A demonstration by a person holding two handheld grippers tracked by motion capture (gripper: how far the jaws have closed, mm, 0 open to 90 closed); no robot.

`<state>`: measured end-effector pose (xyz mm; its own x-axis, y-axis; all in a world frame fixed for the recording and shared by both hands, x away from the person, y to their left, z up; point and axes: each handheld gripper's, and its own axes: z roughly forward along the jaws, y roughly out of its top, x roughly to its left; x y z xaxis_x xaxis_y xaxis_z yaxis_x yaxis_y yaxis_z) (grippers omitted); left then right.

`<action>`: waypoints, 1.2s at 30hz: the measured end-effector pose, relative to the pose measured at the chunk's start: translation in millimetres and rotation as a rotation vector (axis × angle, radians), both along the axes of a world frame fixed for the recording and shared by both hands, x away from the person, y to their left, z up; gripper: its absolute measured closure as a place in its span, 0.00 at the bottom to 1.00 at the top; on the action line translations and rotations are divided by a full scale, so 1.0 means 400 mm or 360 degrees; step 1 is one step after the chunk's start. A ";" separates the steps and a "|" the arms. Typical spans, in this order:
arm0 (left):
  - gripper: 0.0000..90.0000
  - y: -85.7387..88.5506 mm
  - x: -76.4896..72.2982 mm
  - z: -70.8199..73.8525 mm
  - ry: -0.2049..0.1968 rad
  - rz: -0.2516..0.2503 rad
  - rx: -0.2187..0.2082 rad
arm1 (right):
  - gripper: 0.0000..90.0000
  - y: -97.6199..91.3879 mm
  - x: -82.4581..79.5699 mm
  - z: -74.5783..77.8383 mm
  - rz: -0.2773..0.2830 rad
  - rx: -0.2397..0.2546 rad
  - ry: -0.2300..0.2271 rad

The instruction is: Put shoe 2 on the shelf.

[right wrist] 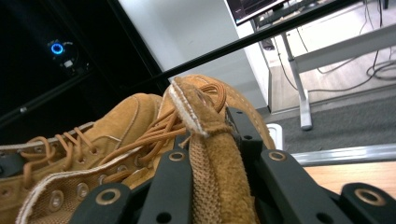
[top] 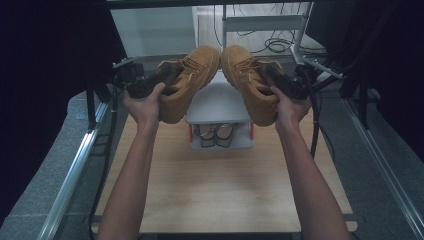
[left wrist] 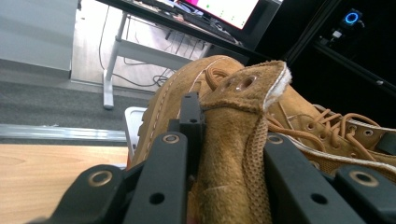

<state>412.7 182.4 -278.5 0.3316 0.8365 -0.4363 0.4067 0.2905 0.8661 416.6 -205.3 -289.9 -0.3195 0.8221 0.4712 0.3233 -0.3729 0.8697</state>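
Two tan lace-up boots are held in the air side by side, toes close together and pointing away from me. My left gripper (top: 161, 76) is shut on the left boot (top: 189, 82). In the left gripper view, my left gripper (left wrist: 231, 135) squeezes a flap of its suede collar (left wrist: 233, 154), and the other boot (left wrist: 345, 133) lies to the right. My right gripper (top: 272, 76) is shut on the right boot (top: 250, 87). In the right gripper view, my right gripper (right wrist: 210, 144) clamps the folded collar (right wrist: 217, 163), with the left boot (right wrist: 119, 116) beyond it.
Below the boots a small white shoe rack (top: 220, 102) stands on the wooden table (top: 220, 190), with a pair of sandals (top: 216, 134) on its lower shelf. Metal rails (top: 75, 165) run along both table sides. A desk frame and cables (top: 280, 45) lie behind.
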 end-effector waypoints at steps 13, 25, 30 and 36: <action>0.87 -0.020 0.073 -0.030 0.0107 0.0055 -0.0104 | 0.90 0.053 0.078 0.000 -0.0040 0.0057 0.0133; 0.77 -0.040 0.170 -0.061 0.0330 -0.0054 -0.0059 | 0.78 0.068 0.185 -0.032 0.0065 -0.0142 0.0405; 0.70 -0.033 0.188 -0.060 0.0320 -0.0117 0.0010 | 0.71 0.079 0.204 -0.020 0.0120 -0.0293 0.0369; 0.57 -0.017 0.193 -0.062 0.0284 -0.0145 0.0034 | 0.47 0.059 0.204 -0.016 0.0236 -0.0240 0.0238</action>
<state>490.0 175.8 -303.4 0.3252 0.8165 -0.4771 0.5780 0.2277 0.7836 498.3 -181.7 -296.5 -0.3778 0.8360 0.3980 0.4941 -0.1814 0.8503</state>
